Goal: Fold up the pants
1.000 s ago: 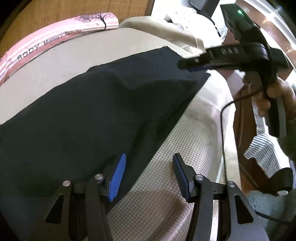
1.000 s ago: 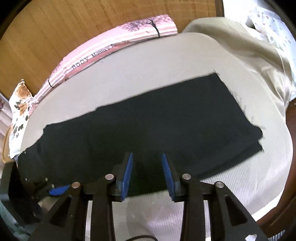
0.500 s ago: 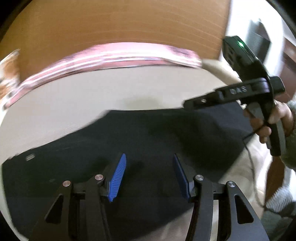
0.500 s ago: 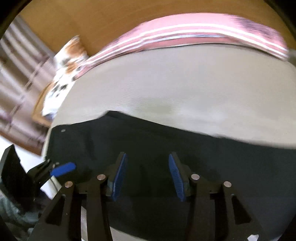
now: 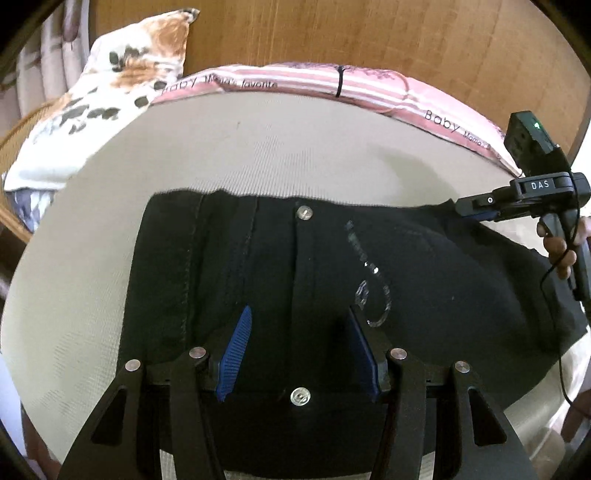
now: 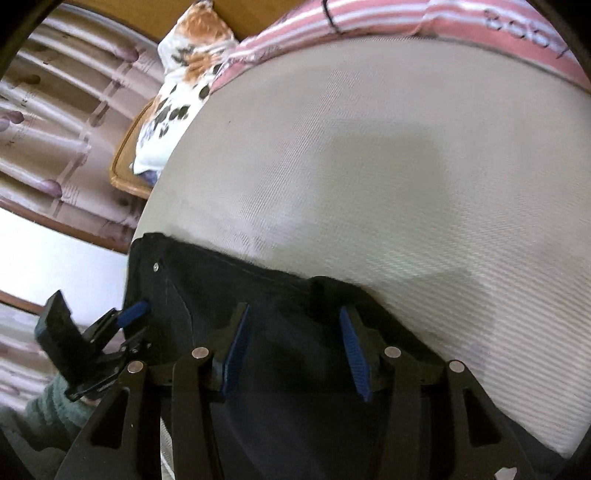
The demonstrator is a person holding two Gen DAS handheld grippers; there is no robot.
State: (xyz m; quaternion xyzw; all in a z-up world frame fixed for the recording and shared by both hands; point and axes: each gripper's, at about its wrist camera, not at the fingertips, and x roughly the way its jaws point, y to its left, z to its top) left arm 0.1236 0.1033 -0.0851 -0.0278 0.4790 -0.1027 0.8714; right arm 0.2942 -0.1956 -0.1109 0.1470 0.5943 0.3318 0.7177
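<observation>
Two grippers hang over one pair of black pants (image 5: 424, 277) spread flat on a bed. The left gripper (image 5: 298, 310) points steeply down at the waist end of the garment, its blue pads (image 5: 236, 347) standing well apart with nothing pinched; a metal button (image 5: 300, 396) lies on the cloth below the gap, and a second button (image 5: 305, 212) sits farther up along the fly seam. A glittering curved motif (image 5: 369, 280) shows on the fabric just right of that gripper. The right gripper (image 6: 293, 308) has just been closing its jaws, yet in its own view the pads are apart, with black cloth lying beneath and between them and no visible pinch. From the left camera it appears at the far right edge of the pants, held by a hand (image 5: 561, 251) with a thin cable trailing down; whether its tip touches the cloth there cannot be told. The pants lie across a beige woven bed cover (image 5: 295, 155), their waist edge toward the left side of the bed. Beyond them a pink striped blanket (image 5: 295, 79) printed with lettering runs along the wooden headboard (image 5: 369, 33), and a floral pillow (image 5: 122, 85) rests at its left end. A pleated curtain (image 6: 55, 129) hangs past the pillow.
</observation>
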